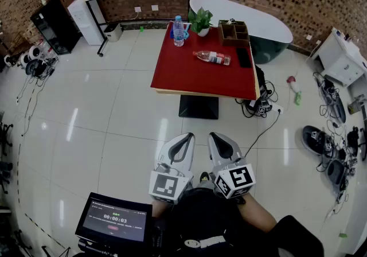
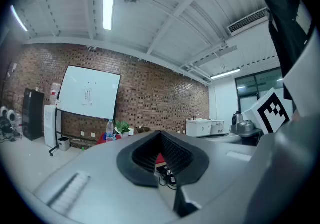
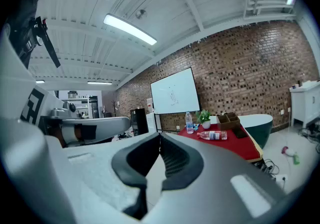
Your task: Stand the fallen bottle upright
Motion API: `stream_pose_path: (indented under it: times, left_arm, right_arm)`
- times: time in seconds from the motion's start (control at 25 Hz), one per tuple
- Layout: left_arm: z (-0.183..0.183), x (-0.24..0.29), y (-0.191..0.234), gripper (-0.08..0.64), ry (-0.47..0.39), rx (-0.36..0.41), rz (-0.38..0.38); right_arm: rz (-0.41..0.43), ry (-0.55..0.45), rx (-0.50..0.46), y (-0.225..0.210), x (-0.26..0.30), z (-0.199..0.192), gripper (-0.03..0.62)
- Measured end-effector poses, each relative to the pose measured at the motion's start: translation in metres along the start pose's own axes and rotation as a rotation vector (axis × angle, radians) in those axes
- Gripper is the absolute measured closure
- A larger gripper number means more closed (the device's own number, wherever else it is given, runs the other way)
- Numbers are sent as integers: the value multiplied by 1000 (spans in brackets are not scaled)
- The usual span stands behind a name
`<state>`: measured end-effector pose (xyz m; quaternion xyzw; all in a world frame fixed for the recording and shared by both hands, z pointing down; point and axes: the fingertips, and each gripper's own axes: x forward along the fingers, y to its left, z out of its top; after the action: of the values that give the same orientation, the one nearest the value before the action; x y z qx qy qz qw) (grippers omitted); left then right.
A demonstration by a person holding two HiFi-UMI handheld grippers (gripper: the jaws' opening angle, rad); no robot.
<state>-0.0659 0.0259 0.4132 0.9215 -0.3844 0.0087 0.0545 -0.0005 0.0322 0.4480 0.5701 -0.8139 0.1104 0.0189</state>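
Note:
The fallen clear bottle [image 1: 212,57] with a red label lies on its side on the red table [image 1: 189,75], far ahead of me; the right gripper view shows the bottle [image 3: 212,135] lying there too. A second bottle [image 1: 179,31] stands upright at the table's back left corner. My left gripper [image 1: 186,137] and right gripper [image 1: 217,136] hang side by side over the white floor, well short of the table. Both are shut with nothing between the jaws. In the left gripper view the upright bottle [image 2: 109,130] shows, but the fallen one is hidden behind the jaws.
On the table also stand a potted plant [image 1: 200,20], a wooden organizer [image 1: 233,32] and a flat black device [image 1: 243,57]. A white tub [image 1: 258,20] sits behind the table. Cables and shoes [image 1: 321,141] litter the floor at right. A tablet screen [image 1: 113,218] is at lower left.

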Motion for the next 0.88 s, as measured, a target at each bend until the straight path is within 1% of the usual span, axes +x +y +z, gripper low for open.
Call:
stream_pose_path:
  times: [0.08, 0.24, 0.48, 0.68, 0.88]
  left_arm:
    - [2, 2, 10, 560, 0, 25, -2]
    - [-3, 8, 21, 560, 11, 46, -1]
    - [-7, 51, 25, 560, 12, 68, -30]
    - [-9, 114, 39, 560, 23, 88, -31]
    - [-3, 201, 51, 560, 35, 109, -29]
  right_arm:
    - [-7, -17, -18, 1, 7, 3, 587]
    - [0, -41, -31, -3, 16, 9, 588]
    - [3, -81, -43, -40, 39, 19, 586]
    - [15, -90, -43, -91, 82, 22, 586]
    - [51, -85, -25, -166, 132, 39, 586]
